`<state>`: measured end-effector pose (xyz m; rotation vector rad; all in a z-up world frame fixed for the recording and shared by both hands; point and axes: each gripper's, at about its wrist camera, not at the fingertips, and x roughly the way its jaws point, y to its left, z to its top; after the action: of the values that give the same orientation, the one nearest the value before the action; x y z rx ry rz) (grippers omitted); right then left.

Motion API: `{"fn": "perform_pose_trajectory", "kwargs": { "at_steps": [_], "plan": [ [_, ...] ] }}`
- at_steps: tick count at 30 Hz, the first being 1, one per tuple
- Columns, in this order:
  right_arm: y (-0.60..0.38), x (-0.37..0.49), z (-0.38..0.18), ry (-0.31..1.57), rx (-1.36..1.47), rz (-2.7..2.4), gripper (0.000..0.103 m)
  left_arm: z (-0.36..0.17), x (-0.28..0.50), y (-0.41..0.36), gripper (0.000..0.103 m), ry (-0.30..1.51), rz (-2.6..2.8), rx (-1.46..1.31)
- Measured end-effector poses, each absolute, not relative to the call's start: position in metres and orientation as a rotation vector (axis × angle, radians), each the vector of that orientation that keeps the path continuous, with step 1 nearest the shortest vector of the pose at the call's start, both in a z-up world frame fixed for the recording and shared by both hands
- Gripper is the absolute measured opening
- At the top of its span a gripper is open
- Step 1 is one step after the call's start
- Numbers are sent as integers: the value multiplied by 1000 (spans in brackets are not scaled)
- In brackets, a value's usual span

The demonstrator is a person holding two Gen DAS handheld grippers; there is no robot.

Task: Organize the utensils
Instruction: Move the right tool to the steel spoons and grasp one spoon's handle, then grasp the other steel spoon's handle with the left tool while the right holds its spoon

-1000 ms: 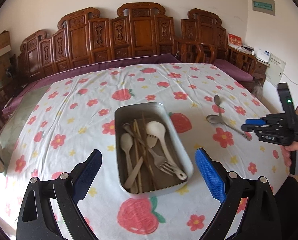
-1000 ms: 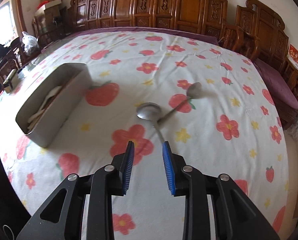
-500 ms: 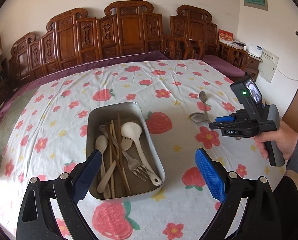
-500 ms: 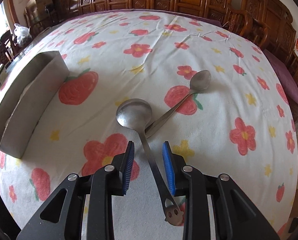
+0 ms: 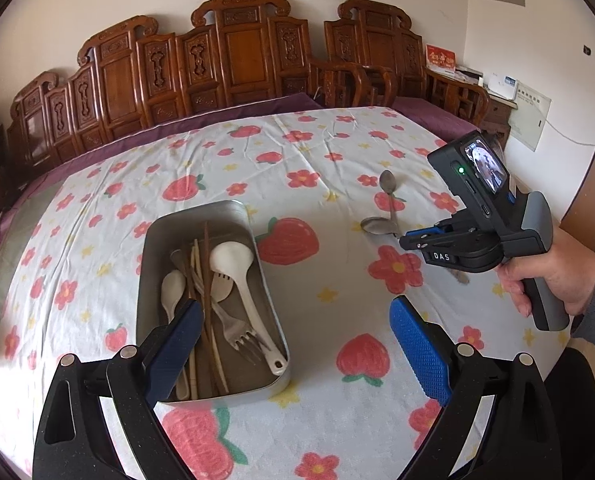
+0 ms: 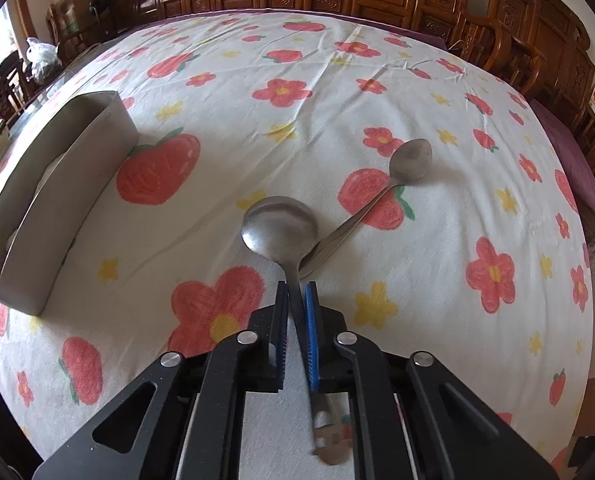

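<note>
A metal tray [image 5: 153, 240] holds several utensils: a white ladle [image 5: 233, 260], spoons, a fork and chopsticks. In the right wrist view the tray [image 6: 69, 184] is at the left. Two metal spoons lie on the flowered cloth: a big round-bowled spoon [image 6: 279, 226] and a smaller spoon [image 6: 411, 158] whose handle crosses under it. My right gripper [image 6: 296, 294] is shut on the big spoon's handle, and the handle end sticks out behind the fingers. It also shows in the left wrist view [image 5: 413, 238]. My left gripper [image 5: 293, 332] is open and empty over the tray's near end.
Carved wooden chairs [image 5: 237, 52] line the table's far side. The tablecloth's edge [image 6: 589, 280] falls away at the right. A person's hand [image 5: 553, 272] holds the right gripper near the table's right edge.
My right gripper moved forward and down along the big spoon's handle and shut on it. My left gripper drifted left and closer to the tray, still open.
</note>
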<state>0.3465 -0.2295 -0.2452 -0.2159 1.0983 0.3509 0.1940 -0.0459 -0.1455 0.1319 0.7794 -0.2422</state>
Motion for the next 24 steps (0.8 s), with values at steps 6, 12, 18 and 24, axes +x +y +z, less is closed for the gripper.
{"fn": "perform_pose_trajectory", "kwargs": {
  "at_steps": [6,12,18,24],
  "plan": [
    [-253,327,-229,1046,-141,355,6,-144,202,-70,91,779,-264,162],
    [-295,315,-213,997,-76,329,7,-151,223,-103,91,795,-296,194],
    [-335,317,-218,990,-69,266,7,-166,258,-144,91,836,-346,224],
    [-362,323,-226,993,-32,239,7,-184,306,-180,78,908,-397,249]
  ]
}}
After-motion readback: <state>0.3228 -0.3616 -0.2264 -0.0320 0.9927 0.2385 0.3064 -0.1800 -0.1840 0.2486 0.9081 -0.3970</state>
